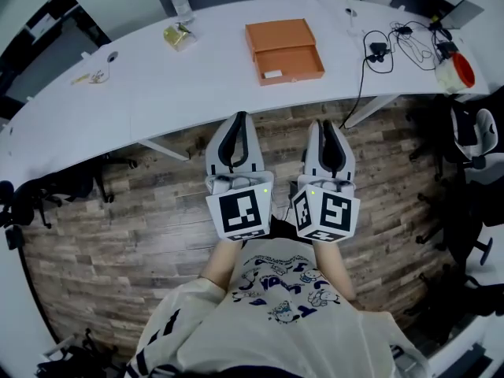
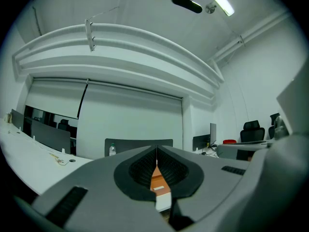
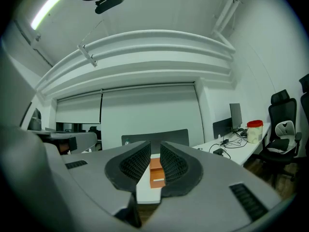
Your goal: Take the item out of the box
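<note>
We hold both claws out level over the wood-plank floor, short of the table's near edge. The left gripper has its jaws pressed together at the tips with nothing between them. The right gripper is likewise closed and empty, its ribbed pads nearly meeting.

Ahead of the claws, a long curved white table spans the room. The orange box lies open on it, well apart from both claws and roughly on the line that runs between them. Through each claw's own view we see it just past the pad tips. A small white patch sits in the box's nearer half; we cannot tell what it is.

Beyond the left claw and off to its left are a clear bottle and a yellowish packet. To the right of the right claw, black cables trail across the tabletop towards a red-lidded tub. A black office chair stands further right. White walls and a ceiling light strip close in the room.
</note>
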`<state>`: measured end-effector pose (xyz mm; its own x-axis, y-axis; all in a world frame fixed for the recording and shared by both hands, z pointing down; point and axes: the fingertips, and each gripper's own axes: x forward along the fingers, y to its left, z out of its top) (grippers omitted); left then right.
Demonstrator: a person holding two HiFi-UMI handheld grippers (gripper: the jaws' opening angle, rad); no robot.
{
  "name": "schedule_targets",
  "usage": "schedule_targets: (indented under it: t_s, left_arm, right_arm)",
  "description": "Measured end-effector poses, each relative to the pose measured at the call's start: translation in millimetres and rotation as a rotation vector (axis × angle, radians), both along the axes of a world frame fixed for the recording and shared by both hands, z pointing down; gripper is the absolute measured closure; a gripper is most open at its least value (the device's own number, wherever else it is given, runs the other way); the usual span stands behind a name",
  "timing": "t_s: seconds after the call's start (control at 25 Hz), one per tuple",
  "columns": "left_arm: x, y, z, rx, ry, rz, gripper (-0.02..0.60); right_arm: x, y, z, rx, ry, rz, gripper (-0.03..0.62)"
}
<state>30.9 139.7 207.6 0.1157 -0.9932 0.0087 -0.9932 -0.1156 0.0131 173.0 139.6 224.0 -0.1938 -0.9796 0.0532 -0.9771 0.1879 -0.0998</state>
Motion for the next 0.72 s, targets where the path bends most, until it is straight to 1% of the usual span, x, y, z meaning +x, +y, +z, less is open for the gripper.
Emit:
schedule_targets:
  t_s: [0.16,0.36,0.6,0.72]
  left_arm:
    - [6.2,-16.0,1.9,0.006,0.019,-0.013,0.563]
    - [12.0,-27.3,7.5,-0.021,-0.01,-0.012,0.563]
    - [3.5,-45.2,10.8,-0.03,-0.003,-0.034,0.563]
    - [0.7,-53.0,14.5,-0.045,-0.015,-0.041,0.563]
  right_arm:
    - [6.1,-15.6,4.9,-0.008,-0.004,-0.01,0.522]
    - [13.1,-31.9,9.8,-0.019,-0.018,-0.011,0.522]
    - [6.6,-52.1,14.0,-0.032,-0.023,-0.025,0.522]
    - [4.6,-61.5,16.4,-0.04,-0.022,-0.032,0.522]
